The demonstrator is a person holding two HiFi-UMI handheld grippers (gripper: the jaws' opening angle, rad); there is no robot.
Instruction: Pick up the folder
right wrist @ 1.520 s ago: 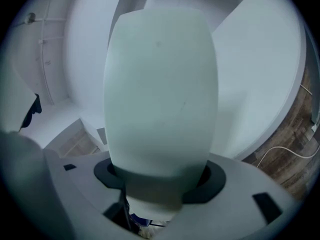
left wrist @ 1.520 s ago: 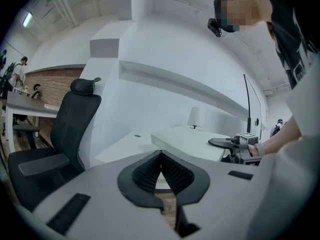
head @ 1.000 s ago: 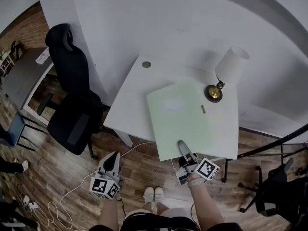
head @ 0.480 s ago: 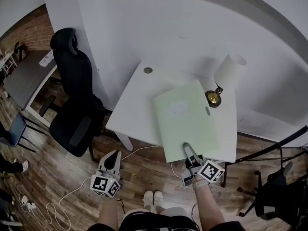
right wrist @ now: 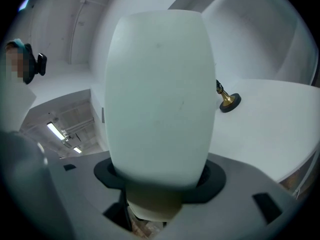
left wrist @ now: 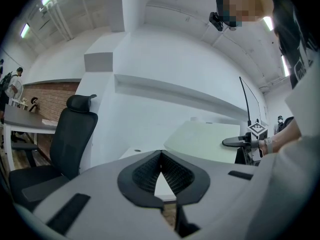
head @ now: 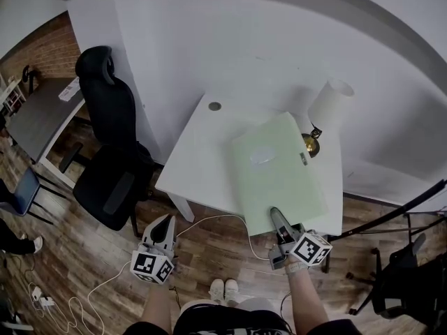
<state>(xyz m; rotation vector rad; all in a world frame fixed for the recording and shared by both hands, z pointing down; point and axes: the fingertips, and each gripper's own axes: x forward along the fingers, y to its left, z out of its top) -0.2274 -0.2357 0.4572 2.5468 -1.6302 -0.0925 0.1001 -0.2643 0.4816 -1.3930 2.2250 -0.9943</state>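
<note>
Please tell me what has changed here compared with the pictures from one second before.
The right gripper, jaws already shut on the near edge of the folder, has lifted it off the table and turned it a little; its far edge now covers part of the lamp base. Unchanged: the left gripper, shut and empty in front of the table, the lamp and the chair.

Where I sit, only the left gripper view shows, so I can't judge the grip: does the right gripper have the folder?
Observer: Yes; the right gripper is closed on the folder at its near edge.
Operator: Anything close to it?
Observer: A brass lamp base stands by its right edge, near the far corner; contact unclear.
Operator: And on my side?
Observer: The left gripper hangs over the wood floor, short of the table.
</note>
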